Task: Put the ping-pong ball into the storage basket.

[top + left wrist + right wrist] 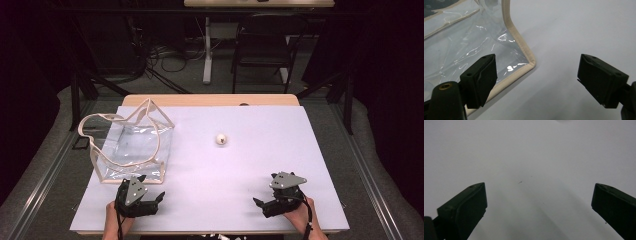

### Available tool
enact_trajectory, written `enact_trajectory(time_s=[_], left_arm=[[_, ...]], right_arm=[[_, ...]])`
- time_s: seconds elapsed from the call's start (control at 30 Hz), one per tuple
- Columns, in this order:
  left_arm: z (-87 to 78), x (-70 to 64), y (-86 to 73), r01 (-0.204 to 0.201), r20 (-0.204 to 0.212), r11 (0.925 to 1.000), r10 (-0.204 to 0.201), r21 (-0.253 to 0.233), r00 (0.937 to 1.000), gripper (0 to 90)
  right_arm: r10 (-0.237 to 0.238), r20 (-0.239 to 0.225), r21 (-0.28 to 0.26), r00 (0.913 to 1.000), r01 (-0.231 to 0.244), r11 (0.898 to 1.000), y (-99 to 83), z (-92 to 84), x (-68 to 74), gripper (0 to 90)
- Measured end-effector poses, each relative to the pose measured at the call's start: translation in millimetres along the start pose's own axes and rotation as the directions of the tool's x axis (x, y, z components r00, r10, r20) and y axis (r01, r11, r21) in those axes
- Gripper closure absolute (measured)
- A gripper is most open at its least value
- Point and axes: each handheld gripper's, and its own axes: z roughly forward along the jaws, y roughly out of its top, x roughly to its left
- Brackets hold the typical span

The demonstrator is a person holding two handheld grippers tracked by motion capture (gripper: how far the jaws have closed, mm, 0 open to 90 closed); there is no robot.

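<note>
Clear plastic, edged all round in beige fabric binding and fitted with two long beige strap handles, made up the tote bag [132, 145] that lay on the left part of the white table cover [240, 170]. It stood slumped, its mouth gaping upward and its straps looping loosely above and to the left of it. Its near corner sat just beside the left gripper [150, 197], whose jaws were spread wide with nothing between them; in the left gripper view the bound corner of the bag [524, 60] lay just ahead of one jaw, apart from it as far as could be told.

Near the middle of the cover, well apart from the bag and to its right, rested a small round cream-white ball [220, 139]. The right gripper [262, 204] was held low over bare cover at the near right, its jaws likewise wide apart and empty, far from the ball.

Beyond the table stood a dark chair [262, 45] and a tangle of cables on the floor.

By my reading the work was at its very start: both grippers were poised, nothing yet grasped. The likely next move called for the left gripper to pinch the bag's bound rim or a strap to steady the mouth, while the right travelled forward to the ball and closed gently round it, since a round thing would roll from a glancing touch.
</note>
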Motion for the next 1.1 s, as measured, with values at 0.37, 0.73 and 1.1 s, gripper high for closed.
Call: enact_trajectory(time_s=[0.37,0.73,1.1], left_arm=[[1.4,-2.8,1.4,-0.004,0.006,1.0,0.004,-0.005,1.0,16.4],[2.4,-2.7,1.7,-0.009,0.008,0.9999,0.009,-0.008,0.9999,16.4],[3.5,-3.0,0.9,-0.012,0.014,0.9999,0.012,-0.004,0.9998,16.4]], right_arm=[[-0.009,0.009,-0.003,0.9999,0.009,1.0,2.4,-0.4,1.2,0.0],[-0.022,0.018,-0.003,0.9996,0.022,1.0,10.2,3.1,2.1,0.0],[-0.036,0.01,0.003,0.9993,0.036,0.999,22.3,13.7,0.1,0.0]])
